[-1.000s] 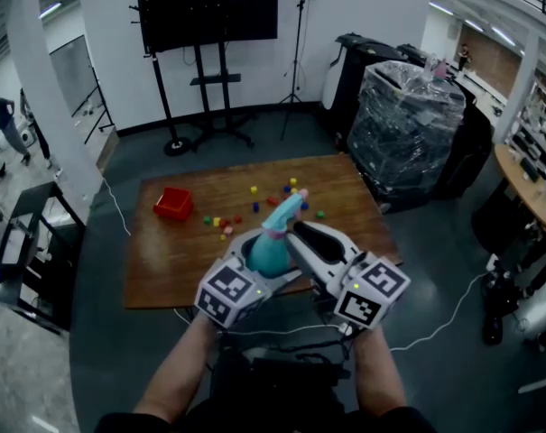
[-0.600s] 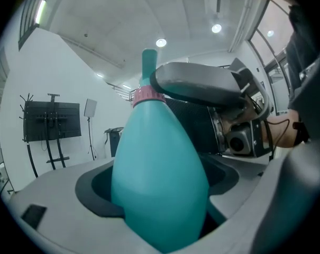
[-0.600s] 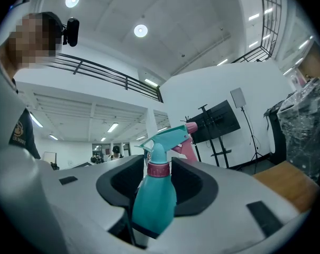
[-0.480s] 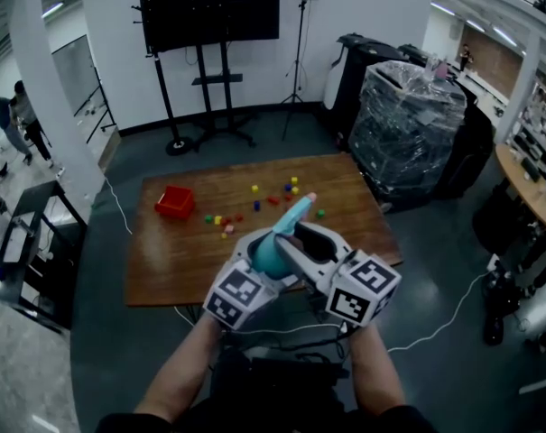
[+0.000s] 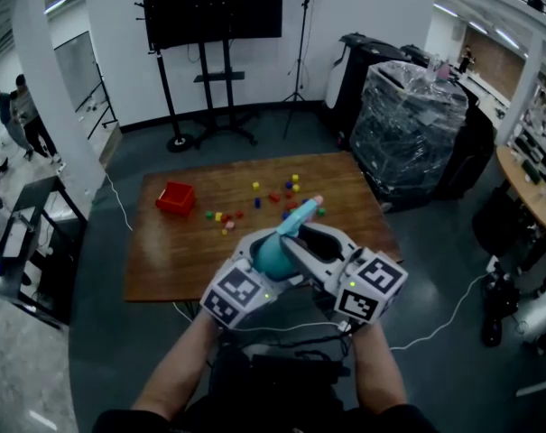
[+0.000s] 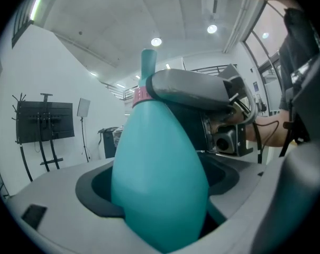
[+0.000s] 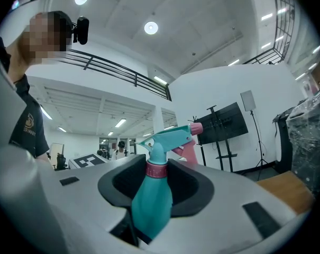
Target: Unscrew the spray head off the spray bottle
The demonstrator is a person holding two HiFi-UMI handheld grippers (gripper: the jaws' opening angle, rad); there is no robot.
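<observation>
In the head view, both grippers hold a teal spray bottle (image 5: 271, 254) up above the near edge of a wooden table. My left gripper (image 5: 257, 262) is shut on the fat bottle body (image 6: 160, 184). The teal spray head (image 5: 301, 213) points up and to the right. In the right gripper view, the pink collar (image 7: 156, 169) below the spray head (image 7: 167, 137) sits between the jaws of my right gripper (image 7: 156, 174). Those jaws are closing around the collar, and I see no firm press on it. A pink trigger (image 7: 187, 150) hangs under the nozzle.
The wooden table (image 5: 178, 255) carries a red box (image 5: 174, 199) and several small coloured cubes (image 5: 274, 197). Beyond it stand a screen on a stand (image 5: 209, 25) and a plastic-wrapped pallet (image 5: 408, 120). A cable (image 5: 439, 318) lies on the dark floor at the right.
The spray head has swung from pointing nearly straight ahead to pointing further right. Both grippers and the bottle have shifted slightly nearer and to the right.
</observation>
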